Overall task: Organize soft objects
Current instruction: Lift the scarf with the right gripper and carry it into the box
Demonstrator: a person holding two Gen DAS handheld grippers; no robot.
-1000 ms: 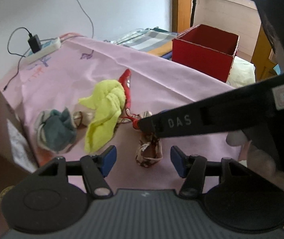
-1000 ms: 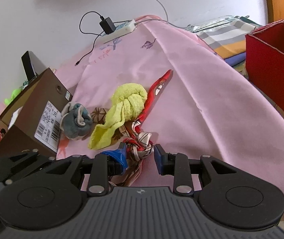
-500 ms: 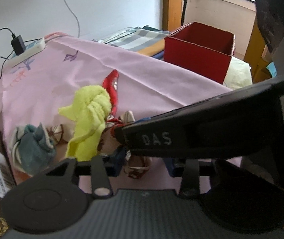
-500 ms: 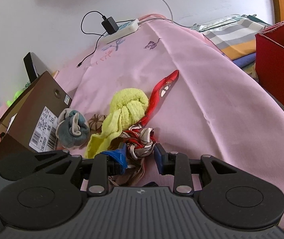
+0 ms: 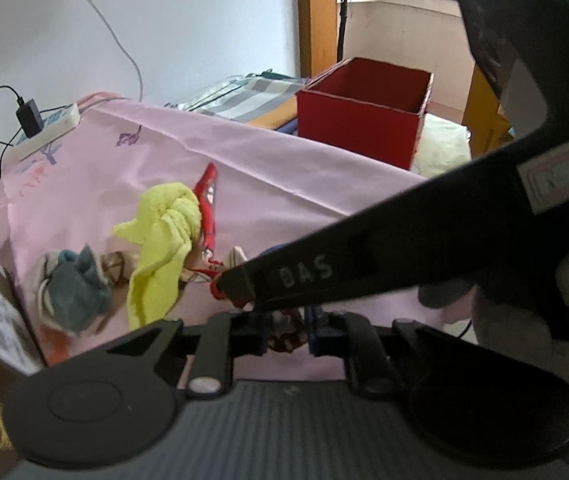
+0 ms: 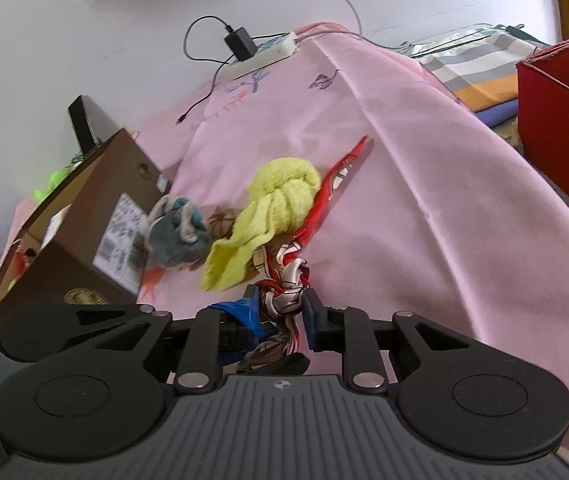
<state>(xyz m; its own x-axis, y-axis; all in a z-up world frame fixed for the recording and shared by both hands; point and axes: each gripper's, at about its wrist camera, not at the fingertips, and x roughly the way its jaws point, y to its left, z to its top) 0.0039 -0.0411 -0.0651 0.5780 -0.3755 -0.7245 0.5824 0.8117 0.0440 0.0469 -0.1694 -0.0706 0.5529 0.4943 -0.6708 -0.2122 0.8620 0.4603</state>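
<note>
A red patterned silk scarf (image 6: 324, 204) lies on the pink cloth (image 6: 424, 184), partly under a yellow towel (image 6: 276, 200). My right gripper (image 6: 282, 304) is shut on the scarf's knotted near end. In the left wrist view my left gripper (image 5: 286, 330) is shut on the same scarf's brown-patterned end (image 5: 286, 334), with the right gripper's arm (image 5: 364, 264) crossing just above it. The yellow towel (image 5: 164, 240) and a grey-blue cloth bundle (image 5: 72, 292) lie to the left. A small brown patterned cloth (image 6: 222, 220) sits between bundle and towel.
A brown cardboard shoe box (image 6: 84, 216) stands at the left. An open red box (image 5: 364, 112) stands beyond the pink cloth's right edge. A power strip with a charger (image 6: 260, 50) lies at the back by the wall. Striped bedding (image 5: 244, 96) lies behind.
My left gripper has moved forward and closed from open onto the scarf's end. My right gripper stays shut on the scarf and has lifted it slightly.
</note>
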